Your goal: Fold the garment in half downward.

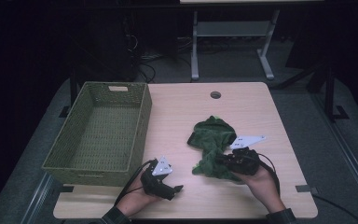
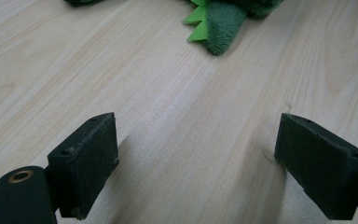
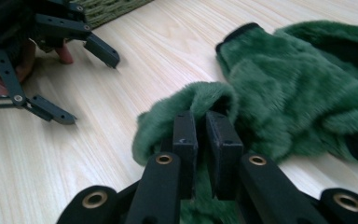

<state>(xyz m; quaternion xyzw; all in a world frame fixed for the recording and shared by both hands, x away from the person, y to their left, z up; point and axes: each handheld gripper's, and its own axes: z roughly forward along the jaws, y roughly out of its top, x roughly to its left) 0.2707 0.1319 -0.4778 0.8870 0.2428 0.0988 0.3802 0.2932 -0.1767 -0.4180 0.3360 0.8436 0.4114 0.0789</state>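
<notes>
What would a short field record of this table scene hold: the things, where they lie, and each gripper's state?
table: light wood
basket: woven, green, at the table's left side, nothing visible inside
plush toy: green, crumpled, right of centre
right gripper: jaws shut on a fold of the plush toy
left gripper: jaws open over bare wood, holding nothing

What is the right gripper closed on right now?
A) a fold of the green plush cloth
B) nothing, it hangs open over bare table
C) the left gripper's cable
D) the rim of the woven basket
A: in the right gripper view the right gripper has its jaws nearly together, pinching a fold of the green plush cloth on the table.
</notes>
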